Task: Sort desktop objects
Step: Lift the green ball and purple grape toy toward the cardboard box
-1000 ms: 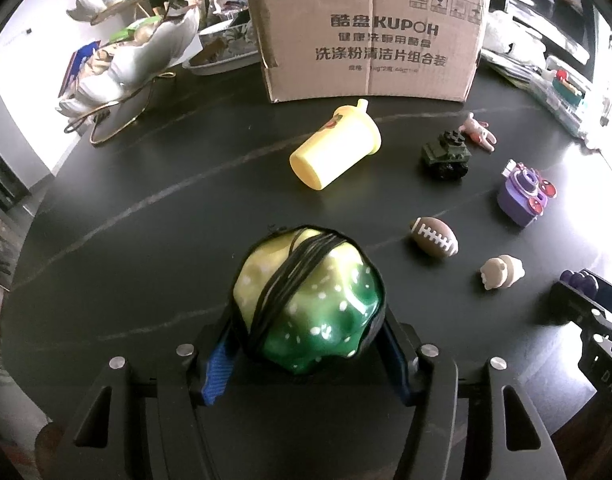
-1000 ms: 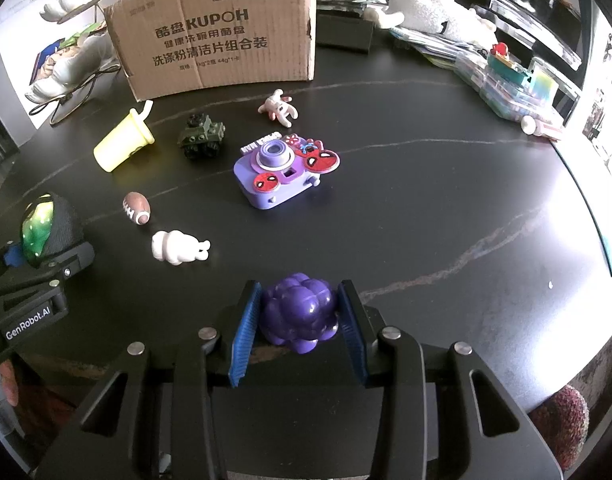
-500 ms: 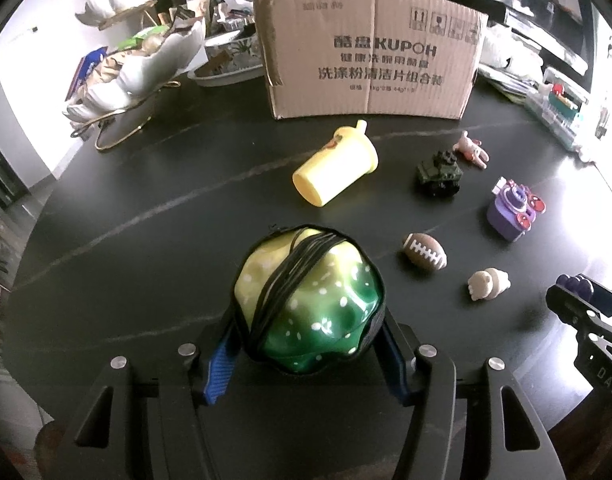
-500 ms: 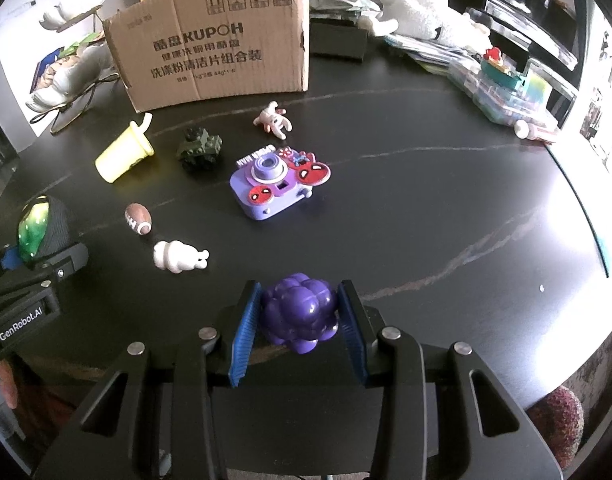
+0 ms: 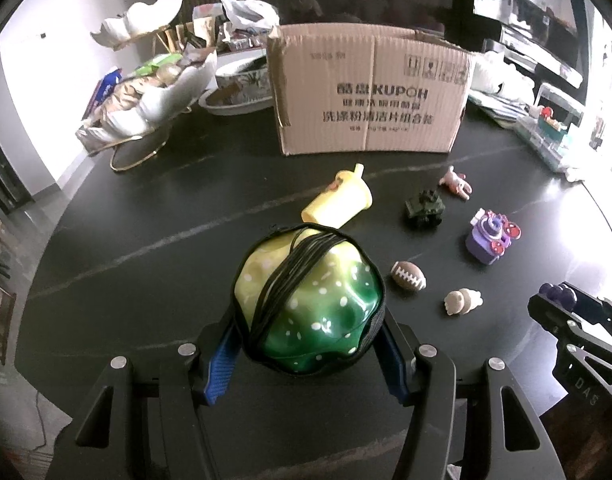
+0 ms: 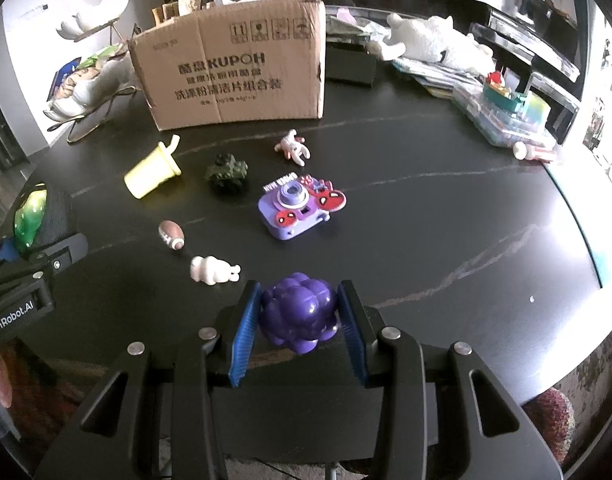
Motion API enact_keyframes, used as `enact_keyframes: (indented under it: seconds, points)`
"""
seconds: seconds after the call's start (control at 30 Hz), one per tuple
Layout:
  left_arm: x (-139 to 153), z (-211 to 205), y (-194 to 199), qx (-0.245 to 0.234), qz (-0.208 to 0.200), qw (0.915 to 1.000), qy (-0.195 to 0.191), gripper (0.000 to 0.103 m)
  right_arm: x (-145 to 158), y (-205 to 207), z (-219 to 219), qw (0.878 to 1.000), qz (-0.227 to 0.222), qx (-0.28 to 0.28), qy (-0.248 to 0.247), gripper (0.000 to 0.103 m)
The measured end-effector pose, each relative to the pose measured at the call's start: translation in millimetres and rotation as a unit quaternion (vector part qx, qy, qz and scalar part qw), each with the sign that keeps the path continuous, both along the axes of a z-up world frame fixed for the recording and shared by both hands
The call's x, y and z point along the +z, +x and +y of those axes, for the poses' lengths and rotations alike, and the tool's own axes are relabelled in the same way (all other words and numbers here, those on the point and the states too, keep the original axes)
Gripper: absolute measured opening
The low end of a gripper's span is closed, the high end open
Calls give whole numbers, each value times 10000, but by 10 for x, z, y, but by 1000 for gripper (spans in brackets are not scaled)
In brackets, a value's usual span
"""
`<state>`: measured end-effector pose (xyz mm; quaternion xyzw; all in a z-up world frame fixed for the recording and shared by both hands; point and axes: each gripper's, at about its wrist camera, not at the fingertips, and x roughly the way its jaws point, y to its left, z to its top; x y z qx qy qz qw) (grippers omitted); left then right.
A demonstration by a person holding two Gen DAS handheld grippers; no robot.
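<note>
My left gripper [image 5: 307, 322] is clamped on a glossy round pouch, yellow shading to green with white dots and a black cord wound over it [image 5: 309, 300]. My right gripper [image 6: 298, 320] is closed on a lumpy purple plastic grape cluster [image 6: 300, 314]. Both loads hang clear above the black marble-veined tabletop [image 6: 445, 208].

The open-topped brown cardboard box with printed lettering [image 5: 369, 92] is, I judge, where these go. From the left gripper it stands at about twelve o'clock, well apart, its long side facing me squarely. From the right it sits toward eleven o'clock and turned, one corner nearer. The left hand looks to have the straighter line in.

Between grippers and box lie the loose pieces: a tipped yellow plastic cup with a straw [image 5: 337, 202], a dark green toy tank [image 5: 423, 210], a small brown toy football [image 5: 408, 276], a pale cream animal figurine [image 6: 214, 270], a purple toy camera with red stickers [image 6: 300, 210] and a pink-and-white rabbit figure [image 6: 292, 148].

I cannot see inside the box. The pouch hides part of the cup in the left view.
</note>
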<state>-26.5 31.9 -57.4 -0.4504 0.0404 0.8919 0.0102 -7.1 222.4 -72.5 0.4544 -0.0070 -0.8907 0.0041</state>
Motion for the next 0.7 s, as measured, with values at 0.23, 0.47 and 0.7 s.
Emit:
enact_keyframes:
  seconds: [0.23, 0.47, 0.7]
  points:
    - [168, -34, 32, 2, 102, 9999, 57, 57, 142, -7, -5, 9999, 101, 51, -93, 37]
    - [356, 7, -15, -79, 228, 9997, 13, 57, 362, -81, -81, 9993, 298, 219, -69, 37]
    - [554, 32, -90, -125, 361, 9993, 21, 57, 552, -184, -134, 9986, 436, 300, -89, 37]
